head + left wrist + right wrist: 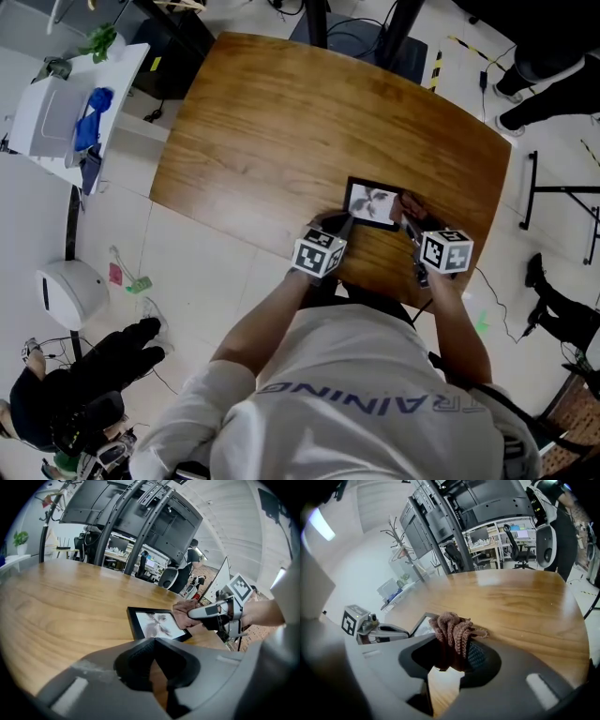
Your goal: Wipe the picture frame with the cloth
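An open workroom with a pale floor, dark monitor stands and desks behind; a rounded, glossy brown wooden surface point(281, 122) fills the middle of the head view. A small black rectangular picture frame point(373, 203) holding a greyish photo lies flat just right of centre, close to the surface's near edge.

The left gripper point(339, 225), below and left of the frame, has its jaws pressed together with nothing between them, and their tips sit at the frame's lower left corner. The right gripper point(410, 225), at the frame's right edge, has its jaws pinching a bunched, brownish-pink knitted cloth point(452, 629). In the left gripper view the cloth lies against the frame's right side.

Wiping seems under way. The cloth covers only the right edge, so most of the glass and the left and far borders look left to do. No dirt or streaks show, so what is already clean cannot be judged.

The person's shoulders and arms fill the bottom of the head view and hide the surface's near edge. The photo's subject is too small and blurred to read, and whether the left jaws actually press on the frame is unclear
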`<action>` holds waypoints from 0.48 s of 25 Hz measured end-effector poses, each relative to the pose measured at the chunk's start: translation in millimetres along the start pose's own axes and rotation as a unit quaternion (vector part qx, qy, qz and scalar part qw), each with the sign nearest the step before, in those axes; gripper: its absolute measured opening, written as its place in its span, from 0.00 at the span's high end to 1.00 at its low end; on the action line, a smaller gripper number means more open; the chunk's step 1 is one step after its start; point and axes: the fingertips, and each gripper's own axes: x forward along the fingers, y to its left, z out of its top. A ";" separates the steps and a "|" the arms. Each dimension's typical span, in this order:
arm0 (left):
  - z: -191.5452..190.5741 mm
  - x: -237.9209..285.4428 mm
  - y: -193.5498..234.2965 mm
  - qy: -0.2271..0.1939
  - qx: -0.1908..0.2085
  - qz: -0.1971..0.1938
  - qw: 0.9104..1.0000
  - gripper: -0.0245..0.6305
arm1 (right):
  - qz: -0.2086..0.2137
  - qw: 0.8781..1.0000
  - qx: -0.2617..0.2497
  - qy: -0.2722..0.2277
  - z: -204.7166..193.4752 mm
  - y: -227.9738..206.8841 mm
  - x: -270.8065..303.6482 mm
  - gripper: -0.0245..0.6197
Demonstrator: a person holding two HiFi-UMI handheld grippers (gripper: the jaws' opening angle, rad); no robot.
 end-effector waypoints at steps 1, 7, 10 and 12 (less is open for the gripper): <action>0.1 0.1 0.3 -0.001 0.000 0.000 1.000 0.96 | -0.002 1.000 -0.001 -0.001 -0.8 -1.2 -1.6 0.76; -1.2 -0.2 1.6 -0.001 0.000 0.001 1.000 0.96 | -0.015 1.000 0.024 -0.009 -5.1 -13.4 -9.2 0.76; -0.6 -0.3 0.7 -0.002 0.003 0.002 1.000 0.96 | -0.013 0.999 0.029 -0.009 -6.1 -16.2 -9.4 0.76; -1.0 -1.1 1.4 -0.003 -0.002 0.004 1.000 0.96 | -0.012 0.999 0.030 -0.009 -5.7 -15.7 -8.4 0.76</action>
